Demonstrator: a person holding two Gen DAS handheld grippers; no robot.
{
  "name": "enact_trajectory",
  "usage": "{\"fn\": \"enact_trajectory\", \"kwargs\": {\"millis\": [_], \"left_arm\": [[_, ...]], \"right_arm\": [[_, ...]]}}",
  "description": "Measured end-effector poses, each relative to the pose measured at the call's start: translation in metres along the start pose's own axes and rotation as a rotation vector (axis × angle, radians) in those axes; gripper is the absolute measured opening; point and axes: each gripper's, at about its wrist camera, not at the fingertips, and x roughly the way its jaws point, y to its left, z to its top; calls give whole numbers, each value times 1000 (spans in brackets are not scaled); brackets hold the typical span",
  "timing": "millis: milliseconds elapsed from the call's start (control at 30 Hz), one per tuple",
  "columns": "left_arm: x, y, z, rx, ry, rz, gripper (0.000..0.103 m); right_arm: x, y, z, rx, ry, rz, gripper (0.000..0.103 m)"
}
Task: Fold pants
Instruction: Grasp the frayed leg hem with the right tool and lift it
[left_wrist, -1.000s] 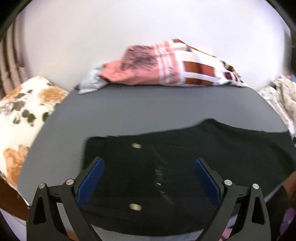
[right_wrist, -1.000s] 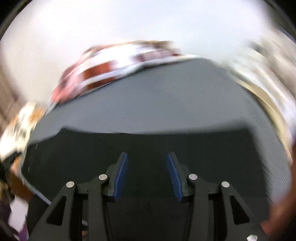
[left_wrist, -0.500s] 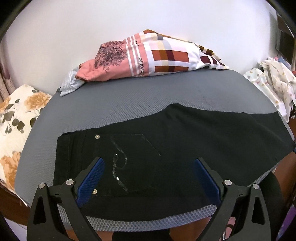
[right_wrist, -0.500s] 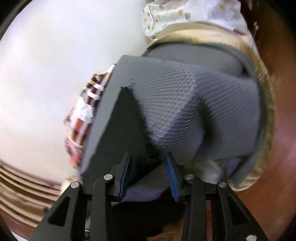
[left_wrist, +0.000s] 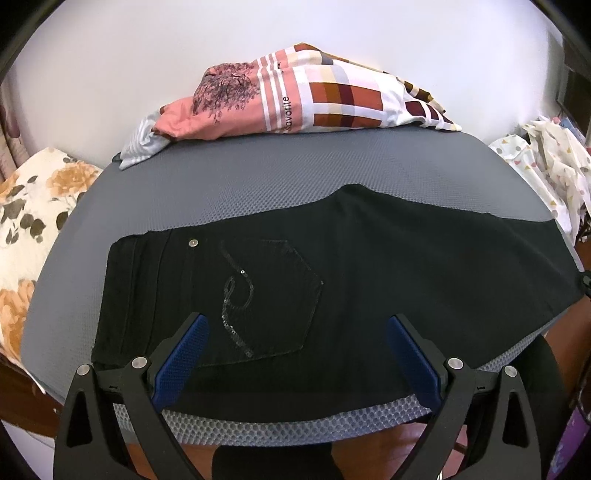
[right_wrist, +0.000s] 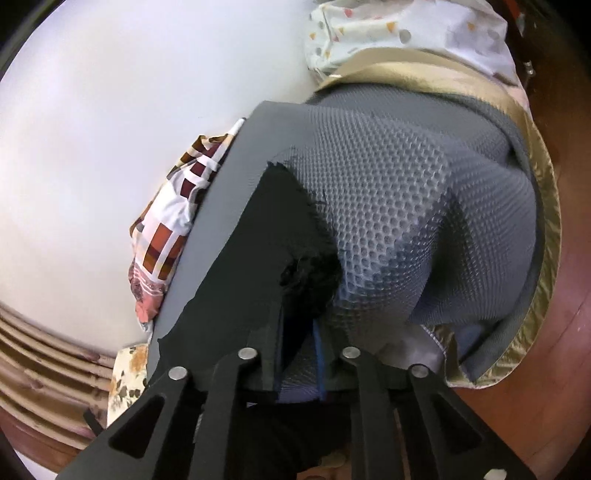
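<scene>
Black pants (left_wrist: 332, 280) lie flat across a grey mesh-covered table (left_wrist: 258, 192), waistband at the left, a sequined back pocket facing up, legs running right. My left gripper (left_wrist: 295, 343) is open wide and hovers above the near edge by the pocket, holding nothing. In the right wrist view the frayed leg hem (right_wrist: 310, 273) hangs at the table's right end. My right gripper (right_wrist: 299, 343) is closed on that hem, together with a fold of the grey cover.
A folded pink and plaid cloth (left_wrist: 295, 99) lies at the table's far edge against a white wall. A floral cushion (left_wrist: 26, 206) sits at the left. A spotted white cloth (left_wrist: 546, 166) is piled at the right, above a gold cloth edge (right_wrist: 535, 147).
My left gripper has drawn back and risen, so more of the pants show. My right gripper swung to the table's right end and closed on the leg hem.
</scene>
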Motion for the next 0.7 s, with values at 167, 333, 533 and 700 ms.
{"fn": "enact_trajectory", "kwargs": {"millis": [167,333,533,700], "left_arm": [[0,4,-1,-8,-12,10,97],[-2,12,-4,-37,-39,38,97],[-3,20,-5,-42,-62,110,97],[-1,21,-5,-35,-52,122,97]], "right_arm": [[8,13,0,-14,10,-56,8],[5,47,-1,-95,-10,-74,8],[20,115,-10,-252,2,-55,8],[52,170,-33,-335,56,21,8]]}}
